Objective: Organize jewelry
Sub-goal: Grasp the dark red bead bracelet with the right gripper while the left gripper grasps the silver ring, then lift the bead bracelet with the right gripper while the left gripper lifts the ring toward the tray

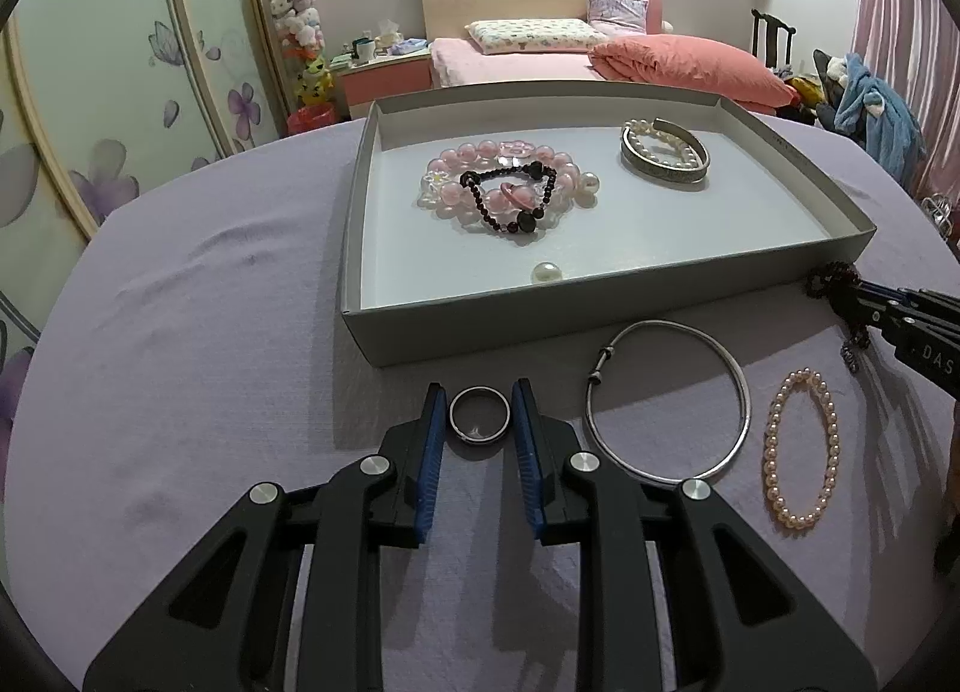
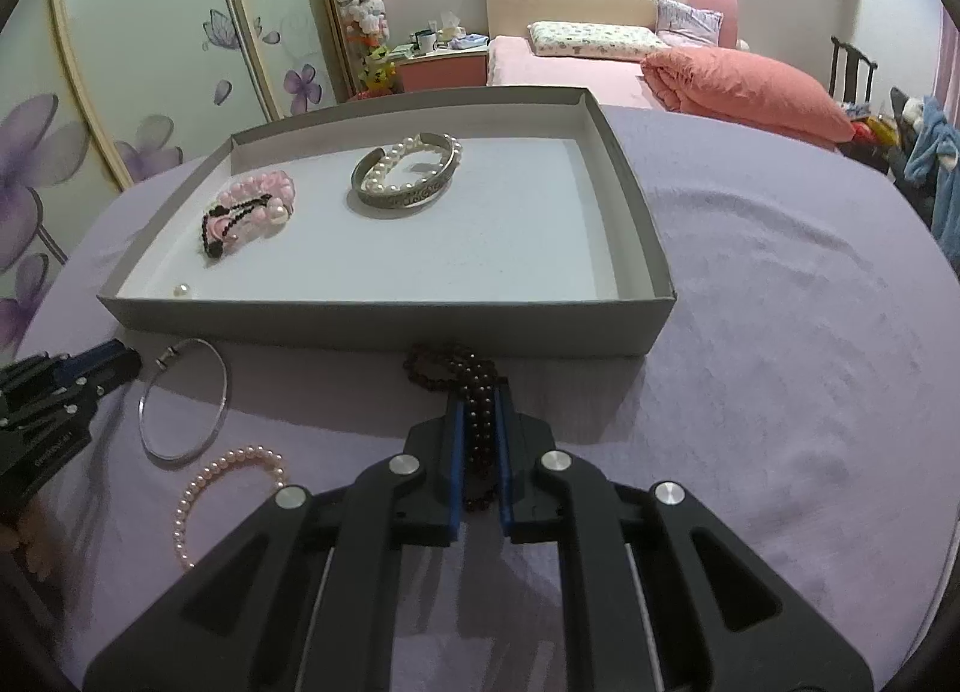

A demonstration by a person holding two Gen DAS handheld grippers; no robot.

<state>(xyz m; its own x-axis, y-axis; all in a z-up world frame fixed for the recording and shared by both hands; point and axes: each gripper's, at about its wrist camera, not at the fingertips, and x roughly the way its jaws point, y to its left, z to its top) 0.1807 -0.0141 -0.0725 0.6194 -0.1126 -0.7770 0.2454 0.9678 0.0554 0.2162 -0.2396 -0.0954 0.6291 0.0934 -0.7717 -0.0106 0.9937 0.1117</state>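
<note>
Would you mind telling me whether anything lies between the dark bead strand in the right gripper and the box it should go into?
Only the box's near wall. The dark bead strand, held shut in the right gripper, lies right against it and must clear it. The floor just behind the wall is bare; the cuff lies farther back.

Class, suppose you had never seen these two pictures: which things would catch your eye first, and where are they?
The shallow grey tray mid-table holds a pink bead bracelet at its left and a silver cuff further right. Nearer, the left gripper brackets a small silver ring on the lilac cloth. The right gripper is shut on a dark bead strand before the tray.
</note>
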